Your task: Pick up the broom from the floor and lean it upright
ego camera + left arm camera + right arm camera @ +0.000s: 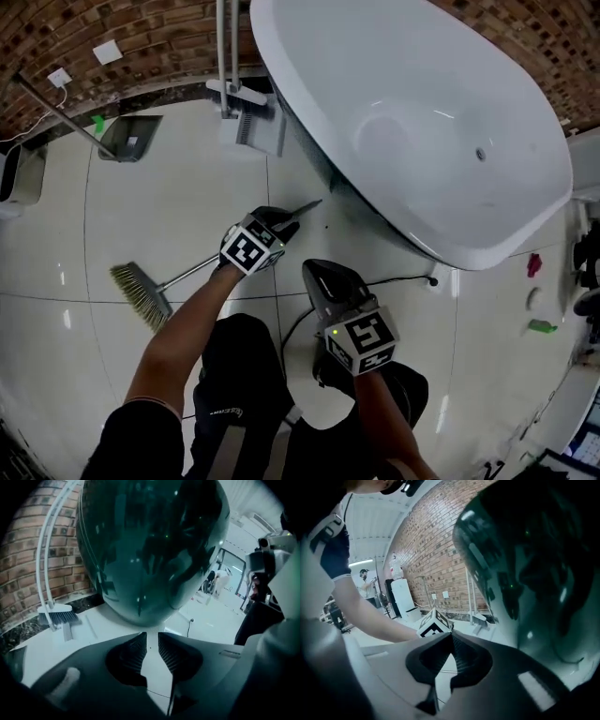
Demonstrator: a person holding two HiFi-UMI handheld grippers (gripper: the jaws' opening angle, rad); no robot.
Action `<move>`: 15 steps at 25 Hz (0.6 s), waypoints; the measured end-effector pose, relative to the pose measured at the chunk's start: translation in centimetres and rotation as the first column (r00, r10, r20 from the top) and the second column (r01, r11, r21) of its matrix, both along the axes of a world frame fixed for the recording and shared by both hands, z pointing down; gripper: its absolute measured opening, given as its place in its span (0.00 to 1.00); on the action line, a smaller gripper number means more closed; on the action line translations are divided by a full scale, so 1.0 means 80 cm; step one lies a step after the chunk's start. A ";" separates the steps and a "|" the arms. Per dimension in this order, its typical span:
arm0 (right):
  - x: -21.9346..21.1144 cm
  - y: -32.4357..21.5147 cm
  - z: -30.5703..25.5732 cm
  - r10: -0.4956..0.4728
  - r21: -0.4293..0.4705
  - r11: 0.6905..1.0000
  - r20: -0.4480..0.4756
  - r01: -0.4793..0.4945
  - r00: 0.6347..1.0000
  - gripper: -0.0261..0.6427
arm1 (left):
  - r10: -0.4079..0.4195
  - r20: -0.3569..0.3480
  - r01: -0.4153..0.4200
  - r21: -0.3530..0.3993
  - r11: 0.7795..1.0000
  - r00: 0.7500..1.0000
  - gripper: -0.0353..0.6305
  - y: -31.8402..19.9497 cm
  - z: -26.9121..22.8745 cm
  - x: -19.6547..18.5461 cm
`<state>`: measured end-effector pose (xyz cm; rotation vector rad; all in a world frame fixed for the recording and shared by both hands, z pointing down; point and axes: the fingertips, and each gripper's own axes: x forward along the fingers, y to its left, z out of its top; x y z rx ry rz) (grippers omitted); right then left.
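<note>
The broom lies flat on the white tile floor, its straw-coloured bristles at the left and its thin grey handle running up and right toward the bathtub. My left gripper hovers over the far part of that handle, whose tip pokes out beyond it. In the left gripper view the left gripper has a narrow gap between its ribbed pads, with only floor showing through. My right gripper sits just right of the handle; its right gripper tips meet, holding nothing.
A large white bathtub fills the upper right, its dark underside looming close ahead. A white brush and a grey dustpan stand by the brick wall. A black cable trails across the floor.
</note>
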<state>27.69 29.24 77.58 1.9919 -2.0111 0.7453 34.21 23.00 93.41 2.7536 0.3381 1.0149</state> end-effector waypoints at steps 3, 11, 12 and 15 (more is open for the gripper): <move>0.003 0.001 0.054 0.062 0.011 0.998 -0.001 -0.062 0.998 0.04 | 0.047 0.026 -0.048 0.051 0.998 0.999 0.22 -0.002 0.094 0.023; 0.002 0.001 0.106 0.189 0.062 0.979 0.056 -0.193 0.980 0.04 | 0.098 0.205 -0.117 0.078 0.990 0.974 0.30 0.001 0.267 0.017; 0.005 0.001 0.110 0.207 0.067 0.975 0.053 -0.211 0.977 0.04 | 0.103 0.226 -0.125 0.085 0.988 0.969 0.30 0.000 0.282 0.016; 0.012 0.002 0.117 0.230 0.071 0.970 0.038 -0.233 0.972 0.04 | 0.099 0.272 -0.135 0.117 0.984 0.957 0.31 -0.011 0.317 0.013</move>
